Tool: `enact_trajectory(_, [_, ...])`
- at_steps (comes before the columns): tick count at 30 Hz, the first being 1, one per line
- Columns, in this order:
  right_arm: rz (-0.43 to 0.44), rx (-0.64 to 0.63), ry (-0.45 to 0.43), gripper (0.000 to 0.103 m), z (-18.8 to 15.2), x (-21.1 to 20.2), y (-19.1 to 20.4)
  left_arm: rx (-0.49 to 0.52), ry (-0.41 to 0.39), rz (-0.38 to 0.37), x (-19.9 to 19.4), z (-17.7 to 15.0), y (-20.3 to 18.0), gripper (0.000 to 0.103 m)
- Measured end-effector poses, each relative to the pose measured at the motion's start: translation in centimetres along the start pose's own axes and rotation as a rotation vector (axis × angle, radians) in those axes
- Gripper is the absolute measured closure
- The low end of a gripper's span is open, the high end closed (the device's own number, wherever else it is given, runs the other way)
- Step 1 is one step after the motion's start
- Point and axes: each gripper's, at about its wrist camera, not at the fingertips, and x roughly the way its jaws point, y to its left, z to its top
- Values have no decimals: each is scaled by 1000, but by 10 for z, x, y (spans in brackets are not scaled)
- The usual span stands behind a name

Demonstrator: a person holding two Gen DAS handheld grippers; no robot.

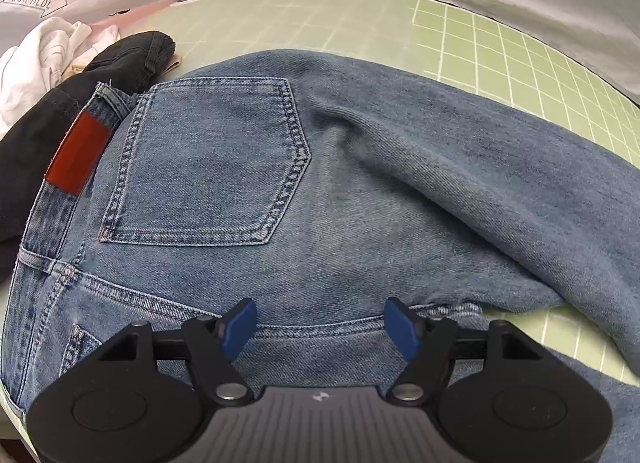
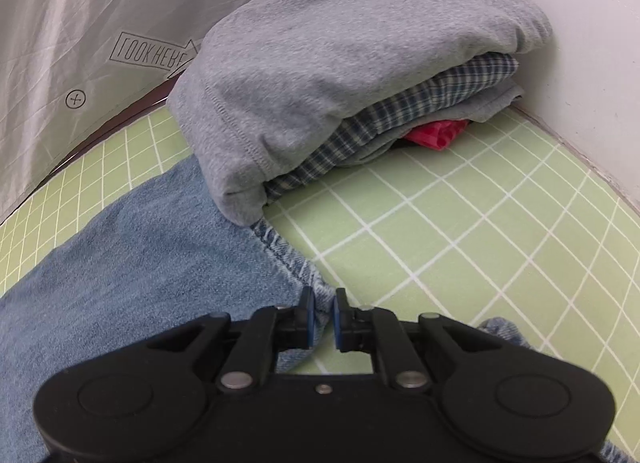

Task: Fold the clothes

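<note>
A green mat (image 2: 460, 231) with white grid lines is spread over the table, and most of it is covered by the blue jeans (image 1: 360, 191). The jeans are laid flat with the back pocket (image 1: 208, 163) facing up and a red patch (image 1: 78, 151) sewn at the waistband. Open mat is seen past the jeans on the far side in the left view, and a wide bare part is seen to the right of the leg in the right view. That bare part is closed off by a white wall (image 2: 592, 63) at its far edge. A grey cloth (image 2: 80, 23) with "LOOK HERE" printed on it is hung behind the mat.

A pile of folded clothes (image 2: 340, 63) is stacked in the corner by the wall, and the far end of the jeans leg is touched by it. A grey top is laid on the pile, a checked shirt under it, and something red is tucked at the bottom. A dark piece of clothing (image 1: 40, 135) and a white one (image 1: 36, 63) are heaped beside the waistband.

The left gripper (image 1: 320, 327) is held wide open just above the seat of the jeans, and nothing is gripped. The right gripper (image 2: 322, 319) is nearly closed, and the hem of the jeans leg is pinched between its blue pads (image 2: 308, 319).
</note>
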Motion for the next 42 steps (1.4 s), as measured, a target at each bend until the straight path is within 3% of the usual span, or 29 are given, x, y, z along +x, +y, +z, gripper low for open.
enact_trajectory(5, [-13,6,0,94,9,4,-4,127,43,-18,-2,-15,5,26])
enact_trajectory(8, [-14,9,20,91,11,12,-5,92,48,-45,-3,-30,18,22])
enact_trajectory(9, [-29,2,21,88,11,10,-4,59,53,-58,-4,-34,24,22])
enact_trajectory(11, [-74,-17,7,65,8,3,-1,13,27,-77,-11,-39,31,23])
enact_trajectory(13, [-89,-43,-36,55,3,-10,4,-30,-2,-95,-19,-44,37,25])
enact_trajectory(15, [-83,-71,-57,54,-5,-22,14,-49,-56,-123,-30,-47,39,25])
enact_trajectory(19, [-54,-103,-58,45,-27,-42,41,104,-206,-155,-52,-40,5,25])
enact_trajectory(26, [61,-74,21,28,-73,-66,88,368,-251,-214,-42,-29,-59,25])
enact_trajectory(30, [119,-85,50,26,-91,-79,112,466,-262,-240,-36,-30,-83,25])
enact_trajectory(31, [122,-108,52,26,-94,-82,117,485,-260,-234,-33,-32,-86,30])
enact_trajectory(34, [123,-144,65,26,-101,-86,125,518,-239,-213,-23,-39,-89,64])
enact_trajectory(37, [131,-133,80,26,-105,-86,125,484,-261,-257,-24,-46,-75,87])
enact_trajectory(38, [131,-139,82,26,-106,-87,126,478,-266,-274,-25,-49,-71,93])
enact_trajectory(42, [135,-160,96,26,-112,-86,130,523,-278,-288,-32,-68,-63,97])
